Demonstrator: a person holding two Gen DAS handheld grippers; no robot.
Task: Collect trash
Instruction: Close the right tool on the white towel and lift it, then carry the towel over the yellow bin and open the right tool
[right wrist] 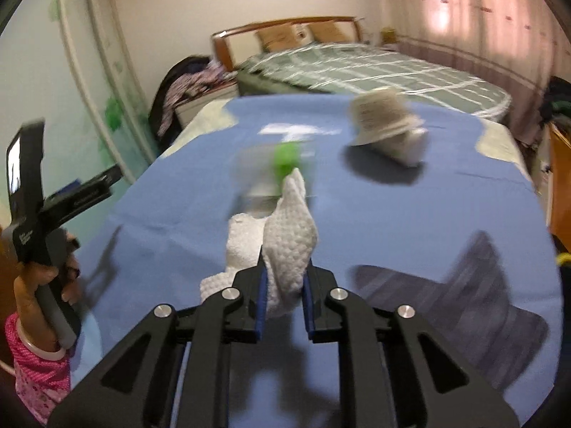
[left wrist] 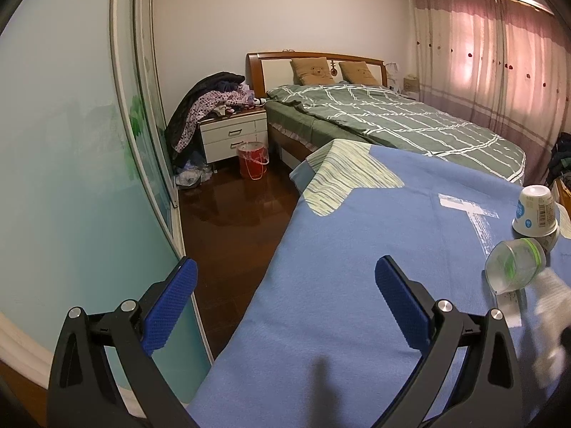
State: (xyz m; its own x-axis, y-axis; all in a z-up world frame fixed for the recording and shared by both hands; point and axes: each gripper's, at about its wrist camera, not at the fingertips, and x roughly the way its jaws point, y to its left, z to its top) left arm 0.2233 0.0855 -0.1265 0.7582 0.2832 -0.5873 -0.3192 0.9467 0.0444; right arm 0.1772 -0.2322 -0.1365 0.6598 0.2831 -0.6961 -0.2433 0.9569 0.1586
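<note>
Item: crumpled white tissue, pinched in right tool, likely first piece of trash taken.

Right tool [right wrist: 282, 306]: jaws narrow, clamped on the tissue [right wrist: 289, 246], which stands clear above the blue-covered counter [right wrist: 410, 221]. Beyond it, mid-counter: clear plastic bottle with green band [right wrist: 282, 167], lying down; far right, upturned paper cup [right wrist: 378, 121]. Left tool [left wrist: 285, 306]: jaws wide, empty, at the counter's near left edge, seemingly in reserve. Red bucket [left wrist: 252, 158] on floor by bed, probable bin.

A blue blanket [left wrist: 357, 249] is covering the surface here, with pale striped patches showing. Sitting on it are an upside-down paper cup [left wrist: 535, 210], a clear bottle [left wrist: 514, 264] lying on its side just beside it, and a flat paper [left wrist: 510, 305] under the bottle.
</note>
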